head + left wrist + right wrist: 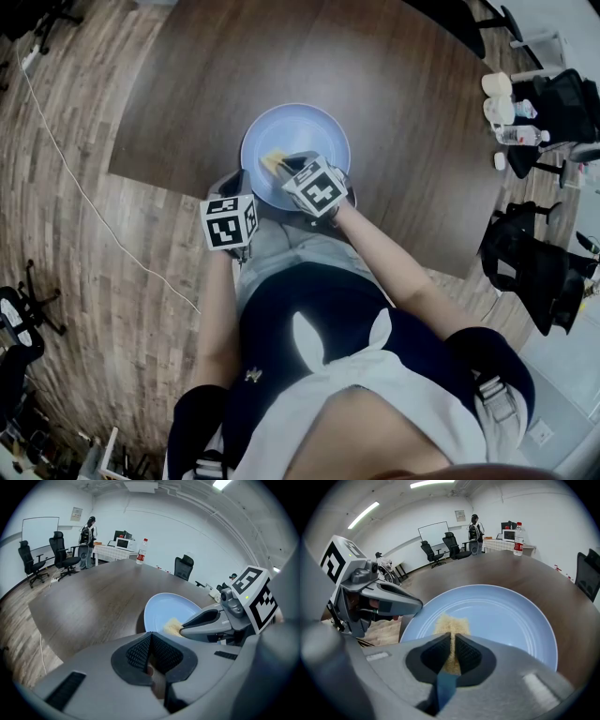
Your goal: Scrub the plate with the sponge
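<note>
The plate (309,131) is light blue and sits on the dark desk (412,112), close to its near edge. The yellow sponge (451,623) rests on the plate's near part. The right tongs (453,644) squeeze it tight. The left tongs (151,644) are closed on nothing, just beside the plate. I see no foam, so I think most of the scrubbing is left.
</note>
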The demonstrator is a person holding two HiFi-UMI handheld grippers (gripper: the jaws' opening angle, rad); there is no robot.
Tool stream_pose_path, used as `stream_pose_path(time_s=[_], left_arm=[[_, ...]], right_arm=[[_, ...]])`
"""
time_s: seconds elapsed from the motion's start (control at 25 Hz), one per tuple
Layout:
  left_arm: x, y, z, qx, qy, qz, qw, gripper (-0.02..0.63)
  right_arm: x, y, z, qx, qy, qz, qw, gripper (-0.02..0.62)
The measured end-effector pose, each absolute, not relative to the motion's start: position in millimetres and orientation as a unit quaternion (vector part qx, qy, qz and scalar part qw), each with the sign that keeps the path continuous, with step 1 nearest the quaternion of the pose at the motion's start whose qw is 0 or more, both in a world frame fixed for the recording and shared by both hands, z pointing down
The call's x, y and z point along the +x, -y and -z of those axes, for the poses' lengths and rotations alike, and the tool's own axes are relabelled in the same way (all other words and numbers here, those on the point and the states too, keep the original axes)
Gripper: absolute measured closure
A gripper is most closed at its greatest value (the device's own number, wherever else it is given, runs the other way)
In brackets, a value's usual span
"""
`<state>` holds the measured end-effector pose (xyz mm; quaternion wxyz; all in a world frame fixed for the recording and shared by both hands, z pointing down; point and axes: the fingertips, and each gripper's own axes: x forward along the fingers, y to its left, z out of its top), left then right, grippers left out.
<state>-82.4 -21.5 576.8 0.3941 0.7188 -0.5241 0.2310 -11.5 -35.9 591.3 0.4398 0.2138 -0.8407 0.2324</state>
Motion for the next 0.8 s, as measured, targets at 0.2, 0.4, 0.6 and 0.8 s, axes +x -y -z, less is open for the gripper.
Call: stream_pose_path(time_s=[0.2, 0.4, 0.6, 0.8], left_arm=[[-84, 21, -576, 0.717, 0.527, -0.231, 0.394, 0.6], [-82, 22, -576, 0.716, 0.529, -0.232, 0.393, 0.6], [-83, 21, -575, 0.715, 0.53, -0.233, 0.392, 0.6], [-79, 22, -575, 0.714, 0.53, -0.235, 0.392, 0.6]], right_arm=[[-7, 40, -591, 0.22, 0.838, -0.233, 0.441, 0.568], [6, 47, -597, 0.229, 0.835, -0.227, 0.447, 0.568], [10, 50, -595, 0.238, 0.832, -0.232, 0.445, 0.569], [18, 56, -594, 0.244, 0.83, -0.238, 0.442, 0.568]])
